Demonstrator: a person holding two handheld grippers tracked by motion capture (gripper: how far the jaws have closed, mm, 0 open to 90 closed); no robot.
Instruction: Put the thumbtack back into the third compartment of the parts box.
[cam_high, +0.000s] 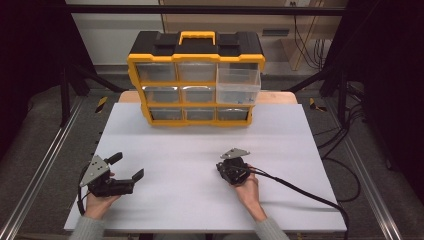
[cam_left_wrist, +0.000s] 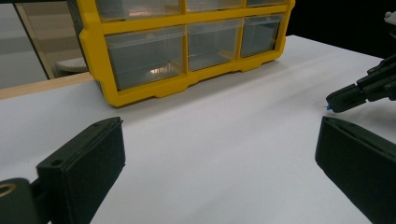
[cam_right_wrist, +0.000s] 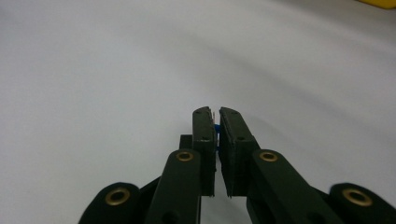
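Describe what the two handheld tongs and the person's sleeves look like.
Both tongs are black, each with two flat rectangular pads on linked arms. The right tongs show brass-coloured rivets at the pivots. Each carries a grey three-cornered plate on top. A black cable trails from the right one across the table; the left tongs have a cable looping beside the hand. The sleeves are grey knit.

A tiny blue part (cam_right_wrist: 216, 127) sits pinched between the pads of the right tongs (cam_right_wrist: 215, 112), low in the centre of the right gripper view. Only a sliver of blue with thin metal pins at its top shows. In the left gripper view its blue tip (cam_left_wrist: 328, 108) pokes out at the right edge, just above the white desk (cam_left_wrist: 224, 154).
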